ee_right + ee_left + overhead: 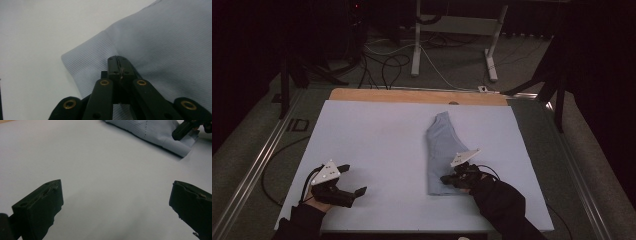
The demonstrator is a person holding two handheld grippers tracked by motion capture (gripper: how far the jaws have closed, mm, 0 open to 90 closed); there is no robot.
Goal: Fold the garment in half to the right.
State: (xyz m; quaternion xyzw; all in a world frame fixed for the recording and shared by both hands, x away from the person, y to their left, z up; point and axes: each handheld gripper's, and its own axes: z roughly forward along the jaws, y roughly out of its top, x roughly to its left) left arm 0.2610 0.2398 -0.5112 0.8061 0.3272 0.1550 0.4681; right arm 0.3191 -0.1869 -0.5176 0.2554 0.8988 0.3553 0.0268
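Step in hand, as judged from the layout: folding a garment, with a grip set at its near edge. One light blue garment (pixel 443 152), already folded into a narrow strip, lies on the table (pixel 377 145) right of centre, long axis running away from the person.

The right gripper (pixel 447 179) sits at the garment's near end. In the right gripper view its jaws are pressed together on the fabric beside the ribbed hem (pixel 87 62); a fold of cloth appears pinched between them.

The left gripper (pixel 353 179) rests at the near left of the table, well apart from the garment. Its jaws stand wide apart with nothing between them.

Next move, as a judgement: lift the pinched end and carry it toward the far end to halve the strip. This calls for a firm pinch through all layers and a low, even sweep.

Count:
- garments: one
- grippers: two
- tables: one
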